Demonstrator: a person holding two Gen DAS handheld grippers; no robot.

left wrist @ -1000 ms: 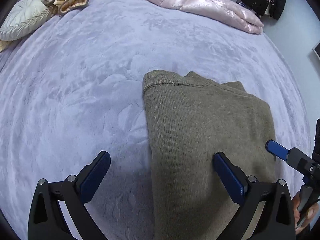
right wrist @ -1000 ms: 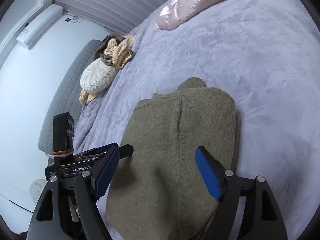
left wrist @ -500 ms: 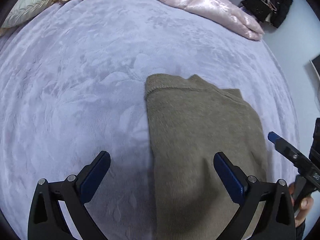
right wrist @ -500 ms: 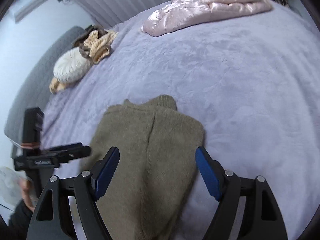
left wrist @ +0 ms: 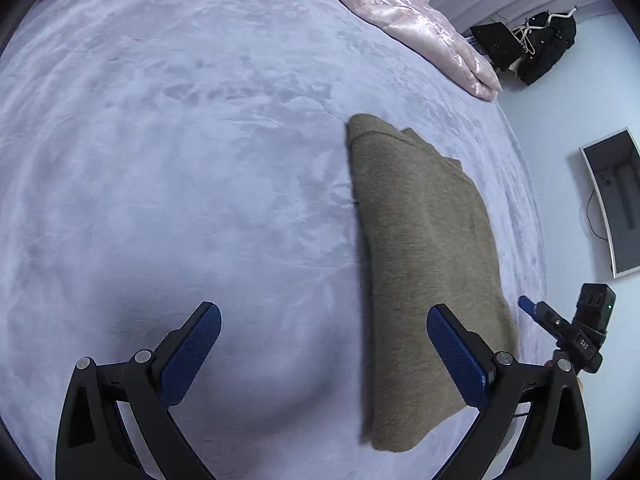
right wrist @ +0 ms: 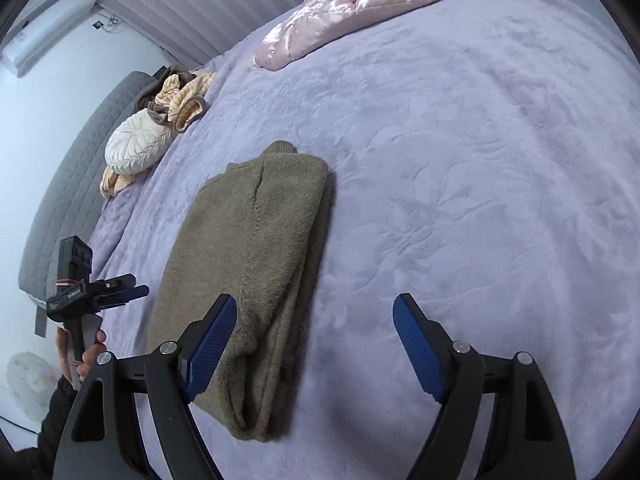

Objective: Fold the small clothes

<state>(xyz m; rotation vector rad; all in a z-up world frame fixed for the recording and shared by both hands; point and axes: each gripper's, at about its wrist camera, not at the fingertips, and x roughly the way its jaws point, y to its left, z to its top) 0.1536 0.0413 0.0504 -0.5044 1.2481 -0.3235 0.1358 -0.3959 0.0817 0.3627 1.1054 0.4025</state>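
Both grippers are now sitting further back and to the sides than one second ago: the sweater was between the fingers of each gripper then, and now it is lying beside them.

From the left wrist camera, the left gripper (left wrist: 323,332) is hovering over the lilac bedspread (left wrist: 168,168) with its blue pads wide apart and nothing between them. The olive-brown knitted sweater (left wrist: 420,264) is lying folded into a long narrow shape on the bed, to the right of this gripper, with its right pad overlapping the lower part of the sweater in the picture; I cannot tell whether it is touching. The collar end is pointing away from the camera. The right gripper (left wrist: 532,307) is showing at the right edge, near the sweater's right side. A pink satin quilt (left wrist: 408,20) is lying at the far end of the bed, and a dark pile of clothes (left wrist: 536,48) is sitting beyond it by the wall.

From the right wrist camera, the right gripper (right wrist: 314,328) is also standing with its pads apart and empty. The sweater (right wrist: 248,264) is lying to its left, one folded edge running along its length, and the left pad is overlapping its lower edge. At the far left a hand (right wrist: 82,354) is holding the left gripper (right wrist: 134,286), which is hanging beside the sweater, not on it. A round cream cushion (right wrist: 136,148) and a beige crumpled garment (right wrist: 180,96) are resting near the grey headboard (right wrist: 56,208).
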